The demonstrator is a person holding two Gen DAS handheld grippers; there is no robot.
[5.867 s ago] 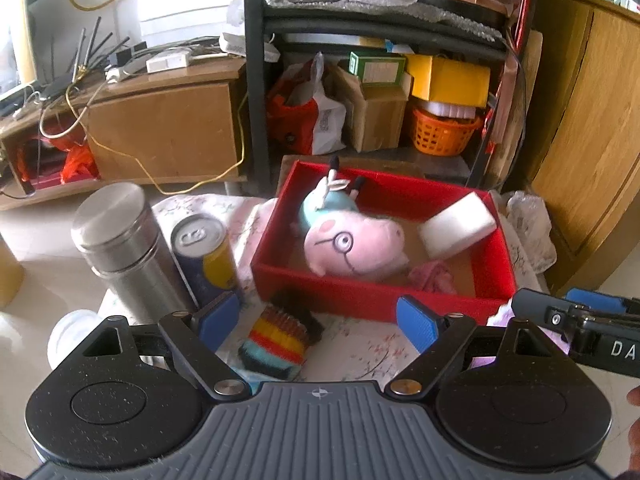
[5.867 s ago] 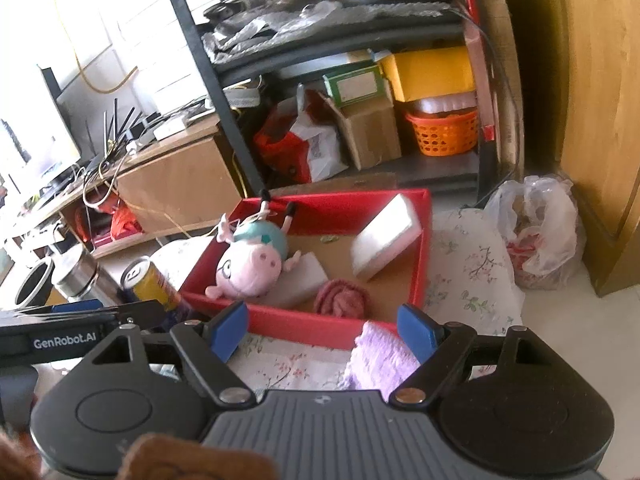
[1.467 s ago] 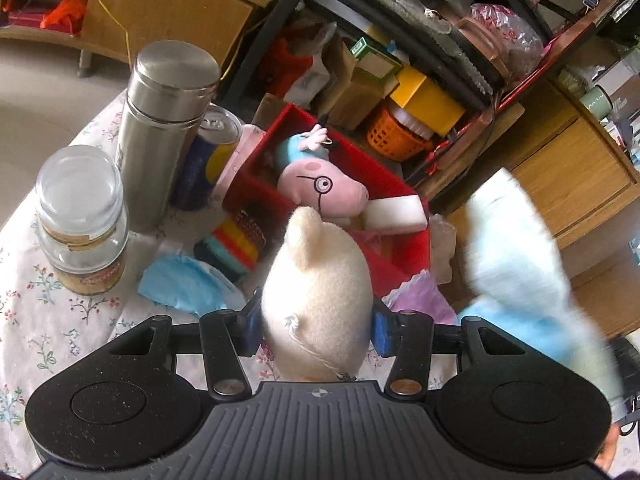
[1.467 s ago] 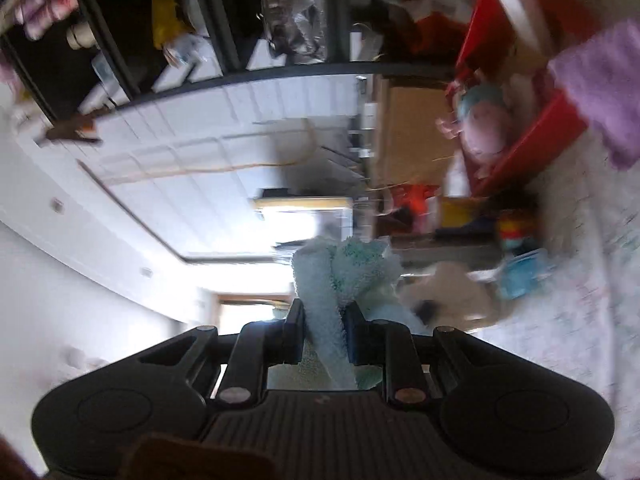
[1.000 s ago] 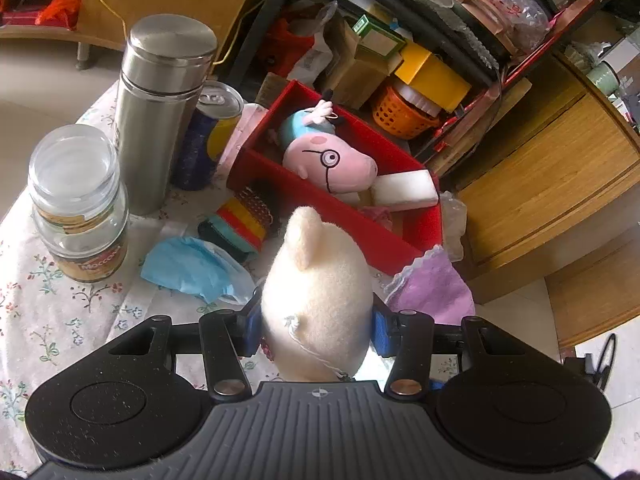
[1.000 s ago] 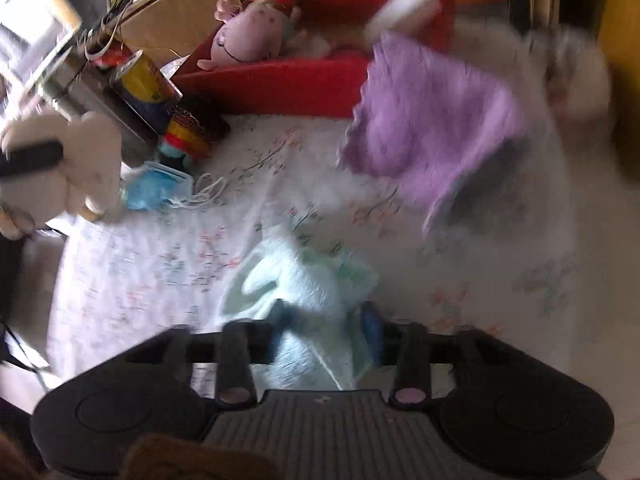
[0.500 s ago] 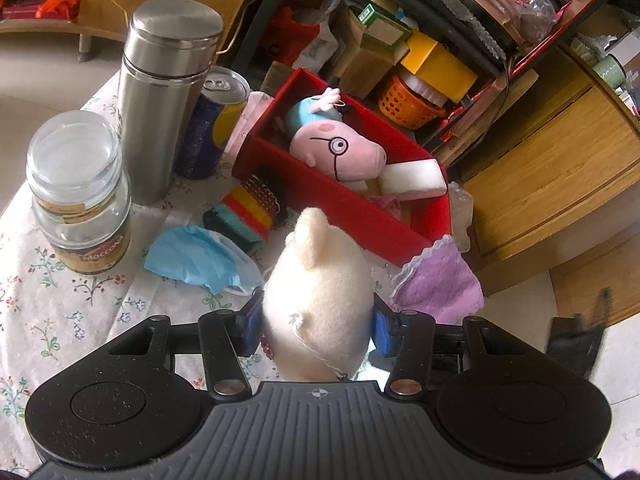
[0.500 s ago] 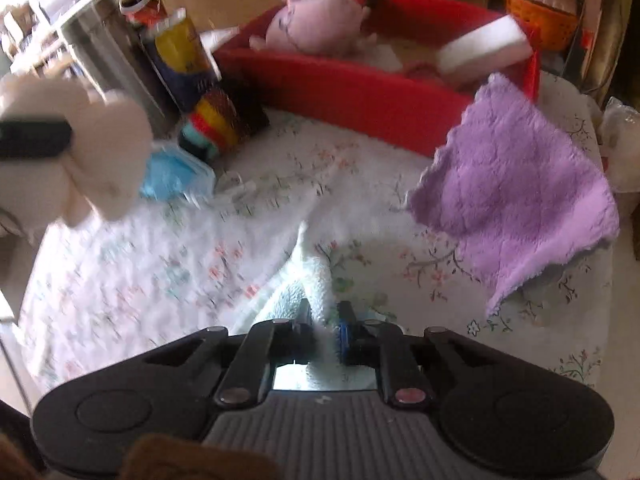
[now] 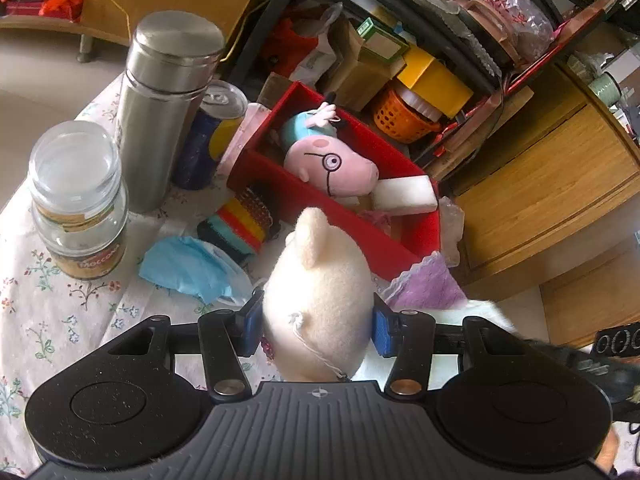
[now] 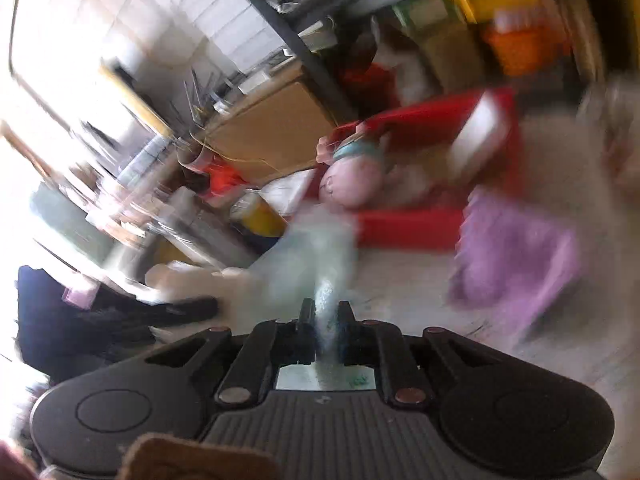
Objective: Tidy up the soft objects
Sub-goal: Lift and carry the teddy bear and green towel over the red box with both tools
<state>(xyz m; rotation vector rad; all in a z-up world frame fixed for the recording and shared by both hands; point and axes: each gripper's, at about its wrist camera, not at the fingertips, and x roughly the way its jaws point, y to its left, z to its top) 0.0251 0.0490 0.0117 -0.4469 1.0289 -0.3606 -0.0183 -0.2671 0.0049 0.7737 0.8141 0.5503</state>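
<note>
My left gripper (image 9: 316,326) is shut on a cream plush toy (image 9: 316,296) and holds it above the floral tablecloth, short of the red box (image 9: 344,216). The box holds a pink pig plush (image 9: 332,164) and a white sponge (image 9: 404,196). A purple cloth (image 9: 424,290) lies by the box's near corner. A striped sponge (image 9: 240,224) and a blue face mask (image 9: 188,268) lie on the table. My right gripper (image 10: 323,312) is shut on a pale green towel (image 10: 320,256); that view is blurred, with the red box (image 10: 404,224) and purple cloth (image 10: 516,264) ahead.
A steel flask (image 9: 168,104), a drink can (image 9: 208,132) and a glass jar (image 9: 80,200) stand at the table's left. A cluttered shelf (image 9: 400,60) and a wooden cabinet (image 9: 540,184) stand behind the box. The table edge drops off at right.
My right gripper has swung up off the table with the towel, and its view now tilts and blurs. My left gripper holds the cream plush almost still, shifted slightly.
</note>
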